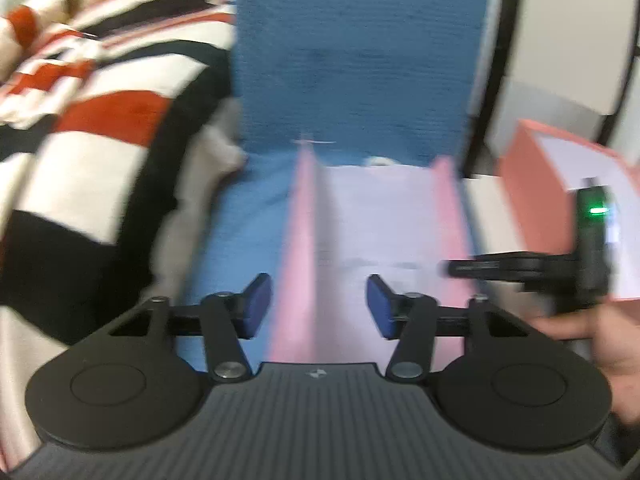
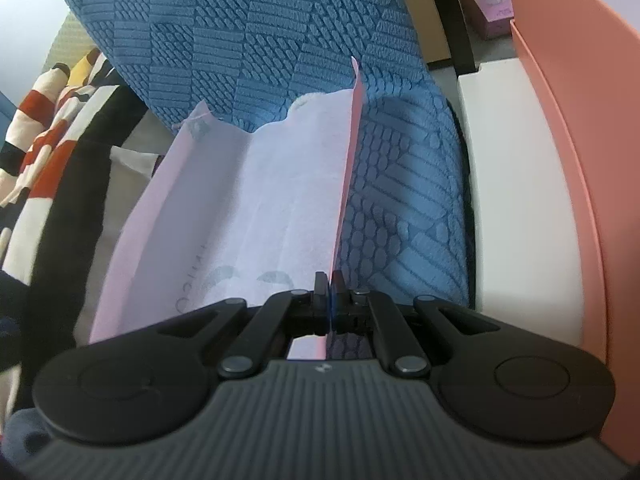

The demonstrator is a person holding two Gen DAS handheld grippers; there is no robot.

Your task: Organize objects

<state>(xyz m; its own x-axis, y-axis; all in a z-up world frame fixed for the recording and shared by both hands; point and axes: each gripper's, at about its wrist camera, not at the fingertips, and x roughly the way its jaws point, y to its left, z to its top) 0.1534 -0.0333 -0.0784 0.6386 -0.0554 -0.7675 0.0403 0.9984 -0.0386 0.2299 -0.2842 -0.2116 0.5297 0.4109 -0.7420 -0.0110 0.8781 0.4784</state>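
Pink towel lies on the blue seat cushion, both side edges raised. Right gripper is pinched shut on its right edge. Left gripper stands open over the left edge, gripping nothing. Folding appears barely begun; orange box waits alongside.

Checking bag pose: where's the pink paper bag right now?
Both views: pink paper bag lies open on the blue cushion, its right edge pinched by the right gripper, striped fabric to its left.

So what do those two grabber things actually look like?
Both match: a dark grey ribbed body with a small pale logo, two round black discs, and black linkage bars with silver pivots. The left gripper has blue pads. The right gripper shows a blue strip between black fingers.
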